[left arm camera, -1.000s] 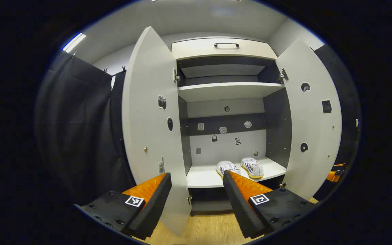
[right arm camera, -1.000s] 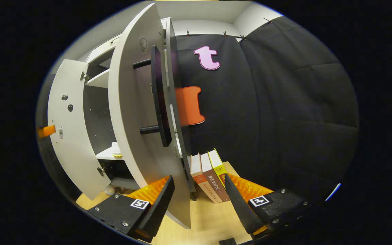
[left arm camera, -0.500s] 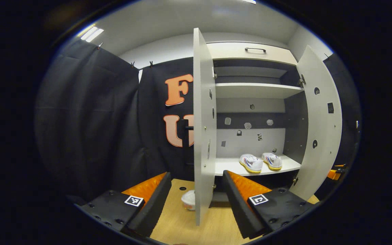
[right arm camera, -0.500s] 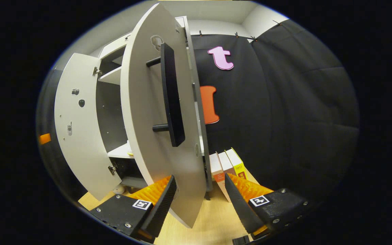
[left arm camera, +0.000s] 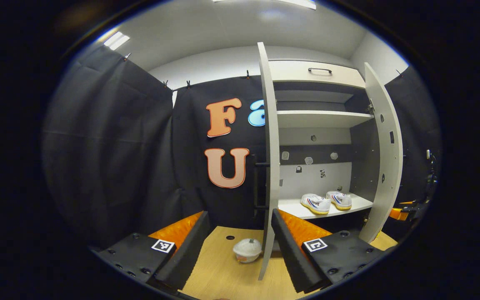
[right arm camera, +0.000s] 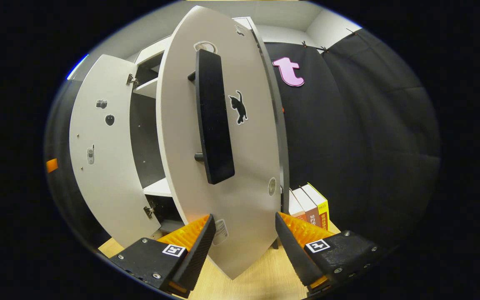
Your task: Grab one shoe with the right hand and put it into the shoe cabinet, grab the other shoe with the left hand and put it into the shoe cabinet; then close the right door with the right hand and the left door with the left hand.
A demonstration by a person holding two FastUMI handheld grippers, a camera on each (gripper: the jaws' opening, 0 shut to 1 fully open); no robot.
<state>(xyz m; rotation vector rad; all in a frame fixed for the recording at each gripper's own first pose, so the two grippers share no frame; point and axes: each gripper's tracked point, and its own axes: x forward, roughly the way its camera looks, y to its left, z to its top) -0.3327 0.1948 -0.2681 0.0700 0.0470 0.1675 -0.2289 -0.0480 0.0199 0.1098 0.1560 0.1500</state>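
Observation:
Two white shoes [left arm camera: 316,203] [left arm camera: 340,199] sit side by side on the lower shelf of the open shoe cabinet [left arm camera: 319,118]. In the left gripper view the left door [left arm camera: 270,146] stands edge-on just ahead, with its handle on the far side. My left gripper [left arm camera: 240,246] is open and empty, straddling that door's lower edge in the image. In the right gripper view the right door [right arm camera: 248,166] fills the middle, outer face toward me, with its black handle [right arm camera: 213,116]. My right gripper [right arm camera: 242,246] is open close below it. The left door [right arm camera: 98,166] stands beyond.
A small white lidded cup [left arm camera: 247,250] lies on the wooden floor [left arm camera: 223,275] by the left door's foot. Three books [right arm camera: 311,204] stand against the black cloth right of the cabinet. The right door [left arm camera: 383,146] stands partly swung in.
My left gripper has shifted left, so the left door turned from face-on to edge-on. The right door has swung toward the cabinet, and my right gripper now faces its outer side.

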